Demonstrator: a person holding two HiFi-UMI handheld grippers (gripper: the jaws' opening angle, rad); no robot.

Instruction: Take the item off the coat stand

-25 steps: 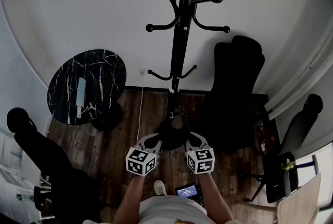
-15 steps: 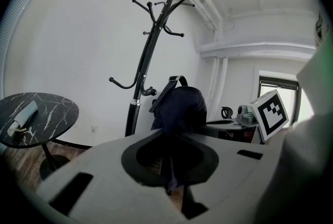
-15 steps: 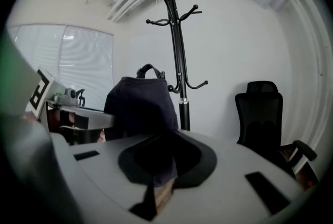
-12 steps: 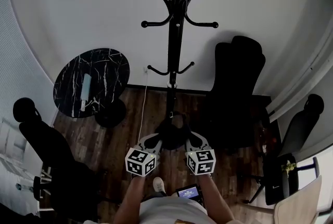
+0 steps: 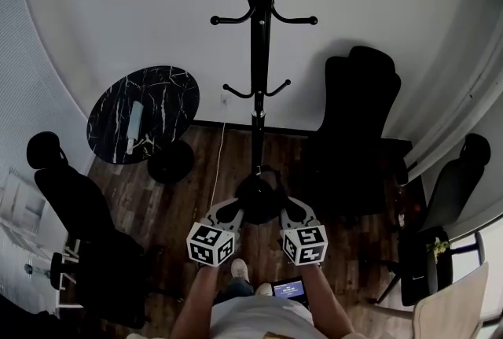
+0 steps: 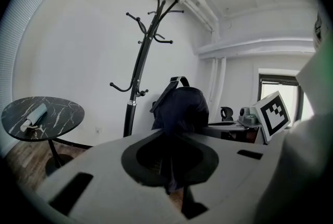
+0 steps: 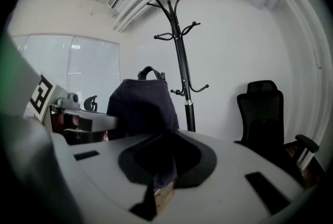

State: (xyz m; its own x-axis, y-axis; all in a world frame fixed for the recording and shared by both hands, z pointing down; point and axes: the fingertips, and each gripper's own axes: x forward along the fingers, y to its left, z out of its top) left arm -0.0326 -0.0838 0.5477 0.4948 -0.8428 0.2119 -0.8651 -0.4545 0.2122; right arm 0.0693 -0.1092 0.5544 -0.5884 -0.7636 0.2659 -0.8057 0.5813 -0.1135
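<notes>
Person: stands at the bottom edge of the head view, one shoe (image 5: 240, 270) on the floor and a small lit screen (image 5: 288, 288) at the waist.
Left tongs: (image 5: 238, 211) held low in front of the body, jaws drawn narrow and pinching a fold of dark cloth from the bag's left side.
Right tongs: (image 5: 283, 209) level with the left pair and near it, jaws likewise narrow and clamped on dark cloth at the bag's right side.
Bag: (image 5: 259, 192) dark, soft and rounded, with a strap loop on top. It is carried between the two pairs of tongs, off the hooks, on the near side of the stand. In both gripper views it fills the space just past the jaws.
Floor: (image 5: 189, 196) dark wood boards, with a thin white cable (image 5: 216, 164) running across them to the wall.
Coat stand: (image 5: 255, 78) black pole, upright just past the bag, with curved hooks low down and higher up.
Table: (image 5: 169, 86) round, black marble top with white veins, left of the stand. A pale rolled bundle (image 5: 134, 125) lies on it; what it is I cannot tell.
Office chair: (image 5: 357, 117) black, high-backed, right of the stand against the wall.
Wall: (image 5: 118, 7) plain white, behind stand, table and chair.
</notes>
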